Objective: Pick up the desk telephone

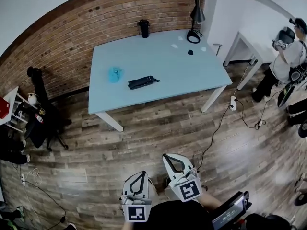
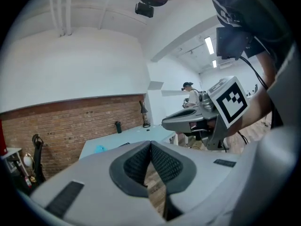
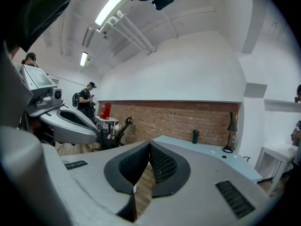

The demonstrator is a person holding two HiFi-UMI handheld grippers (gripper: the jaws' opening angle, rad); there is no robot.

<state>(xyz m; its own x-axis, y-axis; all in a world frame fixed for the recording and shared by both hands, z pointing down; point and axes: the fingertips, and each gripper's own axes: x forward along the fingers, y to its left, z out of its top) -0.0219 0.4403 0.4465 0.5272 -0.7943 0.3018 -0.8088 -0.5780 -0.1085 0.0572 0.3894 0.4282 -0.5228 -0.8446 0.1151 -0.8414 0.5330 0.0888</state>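
The desk telephone (image 1: 142,82), black and slim, lies near the middle of the pale blue table (image 1: 192,75), far ahead of both grippers. It shows as a small dark shape (image 2: 125,144) in the left gripper view. My left gripper (image 1: 142,173) (image 2: 150,145) is low in the head view over the wooden floor, jaws shut with nothing between them. My right gripper (image 1: 166,155) (image 3: 149,143) is beside it, a little further forward, also shut and empty. Both point toward the table (image 3: 207,152).
A teal object (image 1: 114,74) lies left of the telephone. A black cup (image 1: 144,28) and a black lamp (image 1: 195,18) stand at the table's far edge. A power strip (image 1: 233,102) with cables lies on the floor right. A person (image 1: 288,56) stands far right; a loaded chair (image 1: 43,119) left.
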